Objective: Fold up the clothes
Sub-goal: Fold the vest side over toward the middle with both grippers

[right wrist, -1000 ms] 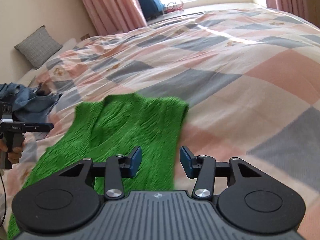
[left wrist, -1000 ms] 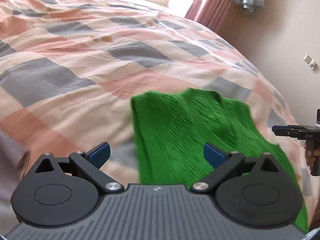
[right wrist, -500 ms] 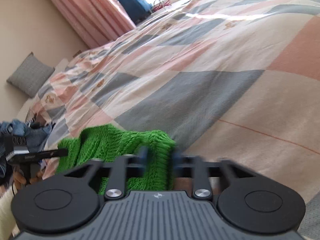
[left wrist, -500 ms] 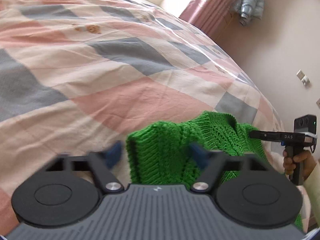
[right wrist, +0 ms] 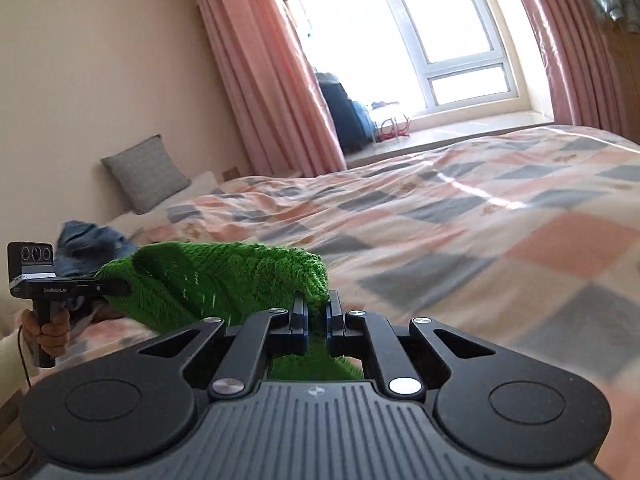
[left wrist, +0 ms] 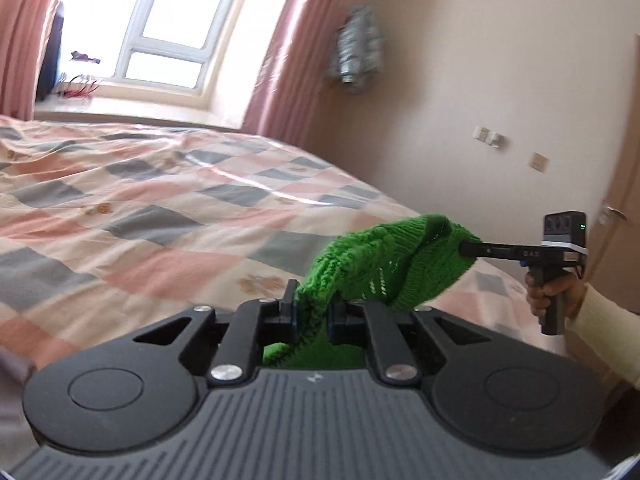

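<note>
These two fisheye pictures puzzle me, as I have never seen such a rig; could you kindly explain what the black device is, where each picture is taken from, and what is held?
No robot here: a person holds one pistol-grip tool in each hand. Each tool ends in two-finger tongs and carries a camera looking along them, so the black plate at the bottom of each picture is the tool itself.

The left tool's view shows the left tongs shut on a green knitted garment, with the right tool held at the right edge. The right tool's view shows the right tongs shut on the garment's other end, so it hangs between them above the checked bedspread. A blue garment and a grey cushion lie beyond.
</note>
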A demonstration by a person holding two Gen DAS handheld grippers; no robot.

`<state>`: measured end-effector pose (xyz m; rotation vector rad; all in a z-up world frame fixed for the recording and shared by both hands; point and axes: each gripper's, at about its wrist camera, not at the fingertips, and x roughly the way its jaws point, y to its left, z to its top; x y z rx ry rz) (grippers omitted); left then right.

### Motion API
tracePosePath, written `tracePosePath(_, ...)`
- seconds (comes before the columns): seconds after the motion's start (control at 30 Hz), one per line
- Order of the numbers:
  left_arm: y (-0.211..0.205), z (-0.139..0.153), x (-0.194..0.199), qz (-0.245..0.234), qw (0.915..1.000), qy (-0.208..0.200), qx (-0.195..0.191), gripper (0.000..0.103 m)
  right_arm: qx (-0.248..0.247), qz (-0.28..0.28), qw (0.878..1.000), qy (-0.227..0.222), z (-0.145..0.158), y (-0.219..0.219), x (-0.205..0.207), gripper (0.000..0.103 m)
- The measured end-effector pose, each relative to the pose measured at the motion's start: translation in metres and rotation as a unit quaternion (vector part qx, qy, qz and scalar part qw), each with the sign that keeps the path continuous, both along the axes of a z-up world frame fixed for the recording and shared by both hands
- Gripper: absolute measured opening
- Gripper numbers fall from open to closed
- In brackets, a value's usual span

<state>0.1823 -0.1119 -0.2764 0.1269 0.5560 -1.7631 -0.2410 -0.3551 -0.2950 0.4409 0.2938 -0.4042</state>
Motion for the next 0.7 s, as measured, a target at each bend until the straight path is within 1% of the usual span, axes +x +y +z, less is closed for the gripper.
tracePosePath(0.03,0.022,-0.008,-0.015,-0.002,1.0000,-0.002,0.005,0.014,0.003,0.005,1.000,0.015,-0.009,0.024,-0.013,0.009)
tracePosePath(0.07,0.044,-0.017,-0.030,-0.005,0.9999,-0.003,0.010,0.017,0.006,0.011,0.999,0.030,-0.018,0.047,-0.025,0.012)
tracePosePath(0.1,0.064,-0.028,-0.046,-0.002,0.9996,-0.017,0.022,0.018,0.007,0.013,0.998,0.053,-0.028,0.071,-0.037,0.014)
tracePosePath(0.13,0.081,-0.043,-0.061,0.006,0.9984,-0.039,0.041,0.019,0.004,0.011,0.996,0.092,-0.042,0.094,-0.046,0.019)
tracePosePath(0.2,0.110,-0.073,-0.090,0.023,0.9927,-0.083,0.085,0.020,-0.012,-0.003,0.984,0.178,-0.073,0.137,-0.056,0.021)
tracePosePath(0.23,0.121,-0.084,-0.102,0.030,0.9892,-0.101,0.102,0.020,-0.027,-0.010,0.979,0.201,-0.083,0.153,-0.061,0.021)
tracePosePath(0.27,0.130,-0.092,-0.114,0.038,0.9857,-0.121,0.111,0.020,-0.050,-0.017,0.976,0.212,-0.085,0.166,-0.063,0.021)
tracePosePath(0.3,0.138,-0.097,-0.127,0.045,0.9811,-0.149,0.115,0.020,-0.073,-0.024,0.972,0.223,-0.088,0.178,-0.065,0.023)
tracePosePath(0.33,0.142,-0.098,-0.140,0.049,0.9749,-0.188,0.109,0.022,-0.096,-0.030,0.967,0.233,-0.090,0.190,-0.067,0.027)
tracePosePath(0.37,0.143,-0.097,-0.152,0.047,0.9670,-0.230,0.098,0.025,-0.124,-0.034,0.962,0.242,-0.090,0.199,-0.066,0.030)
tracePosePath(0.4,0.142,-0.097,-0.163,0.041,0.9574,-0.272,0.087,0.030,-0.160,-0.035,0.955,0.248,-0.087,0.204,-0.060,0.032)
tracePosePath(0.43,0.140,-0.098,-0.174,0.032,0.9457,-0.314,0.077,0.041,-0.198,-0.033,0.946,0.256,-0.085,0.209,-0.054,0.036)
tracePosePath(0.47,0.138,-0.100,-0.184,0.022,0.9317,-0.356,0.068,0.045,-0.238,-0.024,0.933,0.268,-0.086,0.213,-0.046,0.041)
tracePosePath(0.5,0.134,-0.103,-0.193,0.010,0.9154,-0.398,0.061,0.046,-0.279,-0.009,0.917,0.285,-0.089,0.217,-0.037,0.043)
tracePosePath(0.53,0.131,-0.110,-0.200,-0.003,0.8959,-0.440,0.057,0.048,-0.319,0.009,0.897,0.305,-0.094,0.221,-0.027,0.043)
tracePosePath(0.57,0.128,-0.117,-0.206,-0.014,0.8753,-0.481,0.052,0.048,-0.358,0.030,0.875,0.325,-0.101,0.225,-0.018,0.043)
tracePosePath(0.67,0.121,-0.142,-0.217,-0.043,0.8105,-0.583,0.031,0.049,-0.469,0.093,0.792,0.380,-0.127,0.234,0.001,0.041)
tracePosePath(0.7,0.119,-0.149,-0.218,-0.052,0.7928,-0.607,0.023,0.048,-0.498,0.108,0.768,0.389,-0.135,0.235,0.005,0.041)
